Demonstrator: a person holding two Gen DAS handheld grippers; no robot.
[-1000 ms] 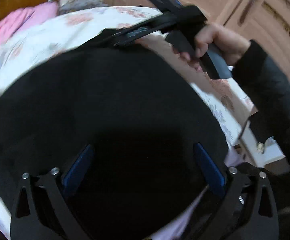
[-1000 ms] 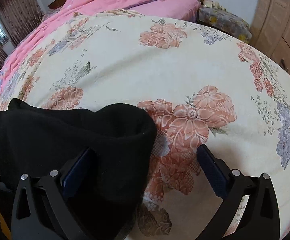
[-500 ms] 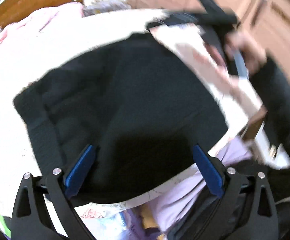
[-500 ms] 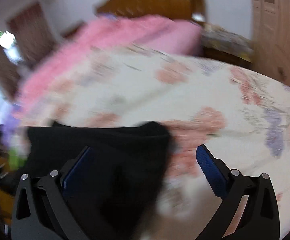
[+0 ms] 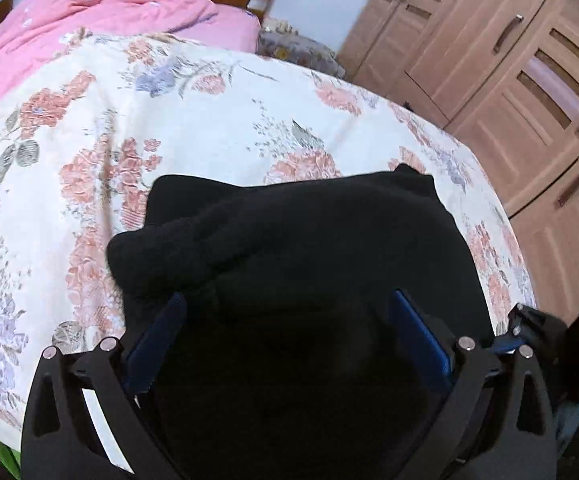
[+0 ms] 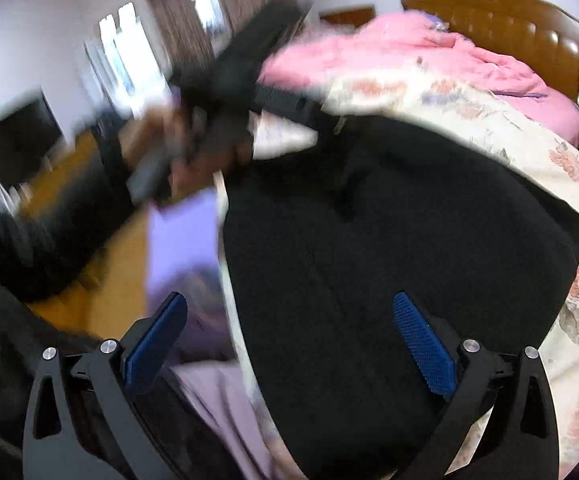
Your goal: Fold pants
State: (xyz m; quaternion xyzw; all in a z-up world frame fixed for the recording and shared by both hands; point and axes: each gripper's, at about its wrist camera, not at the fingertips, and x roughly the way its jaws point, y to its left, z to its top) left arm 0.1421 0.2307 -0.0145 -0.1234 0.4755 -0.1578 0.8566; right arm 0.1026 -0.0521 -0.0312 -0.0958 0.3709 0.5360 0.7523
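- Since a second ago the pants [image 5: 297,248] have gone from a loose spread with one end rolled up under the right gripper to a compact dark bundle lying near the bed's foot edge, and both grippers have pulled back from the cloth.
- The left gripper [image 5: 289,344] has its blue pads wide apart with only dark fabric showing between and beyond them; it grips nothing, though whether it hovers or touches the cloth cannot be told.
- The right gripper [image 6: 289,344] is equally wide open, empty, straddling the bed's side edge, with the pants [image 6: 401,248] under its right pad and lilac sheet hanging below its left.
- As a judgement, a fold has just been laid down and released; the bundle looks nearly done, but a thick lump at its left end suggests it may want smoothing or one more fold.
- The left wrist view alone shows that raised, rolled lump of fabric against the floral bedspread [image 5: 209,120], the pink quilt [image 5: 101,20] at the head end and the wardrobe [image 5: 529,92] beside the bed.
- The right wrist view alone shows the person's hand [image 6: 193,156] holding the left gripper's handle, badly motion-blurred, above the far corner of the bundle, and the flat, smooth top of the pants.
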